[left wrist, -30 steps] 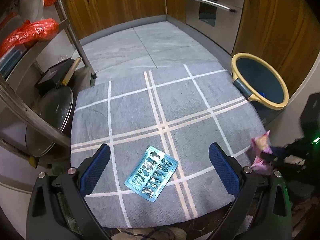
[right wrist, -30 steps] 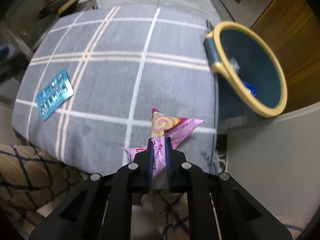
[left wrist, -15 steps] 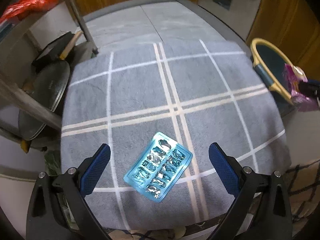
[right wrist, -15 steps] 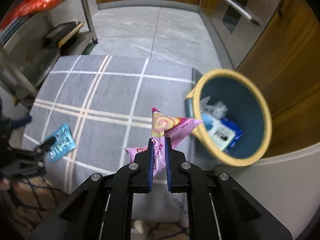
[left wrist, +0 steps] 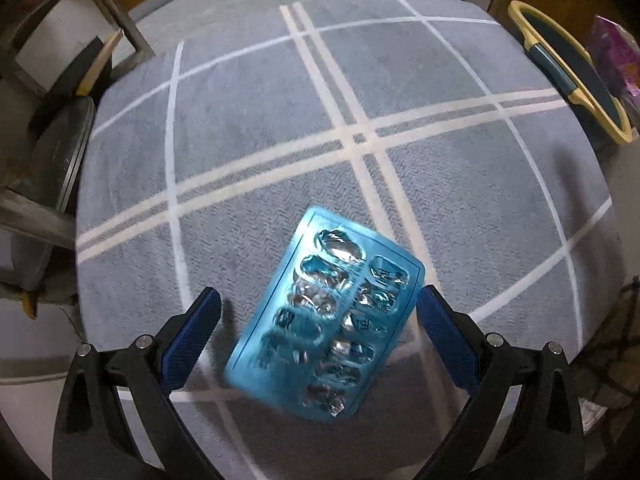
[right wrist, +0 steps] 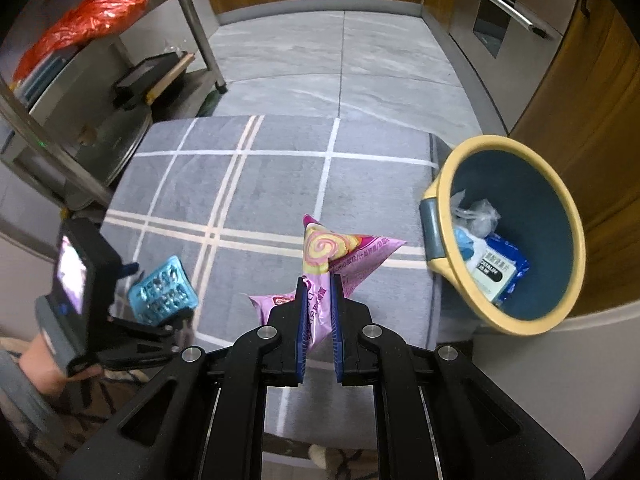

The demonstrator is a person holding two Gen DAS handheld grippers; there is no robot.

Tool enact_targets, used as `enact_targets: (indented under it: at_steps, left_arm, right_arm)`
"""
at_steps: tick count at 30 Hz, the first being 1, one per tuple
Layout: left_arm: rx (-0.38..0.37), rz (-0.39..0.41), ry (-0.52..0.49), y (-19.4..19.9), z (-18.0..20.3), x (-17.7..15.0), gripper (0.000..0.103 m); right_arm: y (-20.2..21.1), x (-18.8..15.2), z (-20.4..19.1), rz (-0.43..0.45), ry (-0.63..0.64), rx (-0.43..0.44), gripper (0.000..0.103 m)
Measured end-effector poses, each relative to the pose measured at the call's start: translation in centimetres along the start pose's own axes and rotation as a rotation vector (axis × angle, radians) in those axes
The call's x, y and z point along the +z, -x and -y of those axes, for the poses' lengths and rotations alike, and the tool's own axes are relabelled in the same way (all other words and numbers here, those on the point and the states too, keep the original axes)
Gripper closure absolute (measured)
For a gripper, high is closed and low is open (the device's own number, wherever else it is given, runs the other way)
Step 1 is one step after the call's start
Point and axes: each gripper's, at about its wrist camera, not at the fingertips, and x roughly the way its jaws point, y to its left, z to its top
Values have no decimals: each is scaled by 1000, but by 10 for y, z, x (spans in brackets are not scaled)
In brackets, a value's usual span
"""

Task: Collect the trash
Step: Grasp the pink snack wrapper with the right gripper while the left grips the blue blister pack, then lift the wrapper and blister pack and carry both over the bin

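A blue blister pack (left wrist: pixel 330 320) lies on the grey checked cloth (left wrist: pixel 260 128). My left gripper (left wrist: pixel 318 300) is open, low over the cloth, its jaws on either side of the pack; it also shows in the right wrist view (right wrist: pixel 160 320) beside the pack (right wrist: pixel 162 290). My right gripper (right wrist: pixel 318 292) is shut on a pink snack wrapper (right wrist: pixel 336 252) and holds it in the air left of the yellow-rimmed trash bin (right wrist: pixel 516 236). The bin (left wrist: pixel 572 72) and wrapper (left wrist: pixel 616 56) show at the far right of the left wrist view.
The bin holds a wipes pack (right wrist: pixel 500 268) and crumpled plastic (right wrist: pixel 480 216). A metal rack (right wrist: pixel 192 28) with a red bag (right wrist: pixel 84 24) and pans (left wrist: pixel 60 152) stands left of the cloth. Wooden cabinets (right wrist: pixel 580 80) stand behind the bin.
My left gripper has moved down and forward until its jaws straddle the blister pack. My right gripper has lifted the wrapper off the cloth and carried it up beside the bin.
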Motion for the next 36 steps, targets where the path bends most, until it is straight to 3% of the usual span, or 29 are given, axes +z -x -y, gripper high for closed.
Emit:
enact_targets:
  at_steps: [5, 10, 19, 28, 36]
  left_arm:
    - [-40, 5, 24, -3, -1, 2, 6]
    - [-52, 28, -22, 4, 10, 5, 27]
    - [-36, 25, -58, 8, 18, 4, 32]
    - [-128, 221, -47, 66, 48, 35, 32]
    - [-166, 339, -144, 100, 100, 92, 32]
  right_arm:
    - [1, 1, -2, 4, 1, 5, 92]
    - [2, 1, -1, 7, -5, 0, 92]
    - [6, 0, 4, 22, -6, -19, 92]
    - [31, 11, 34, 108, -59, -59, 92]
    - [47, 31, 109, 164, -191, -86, 92]
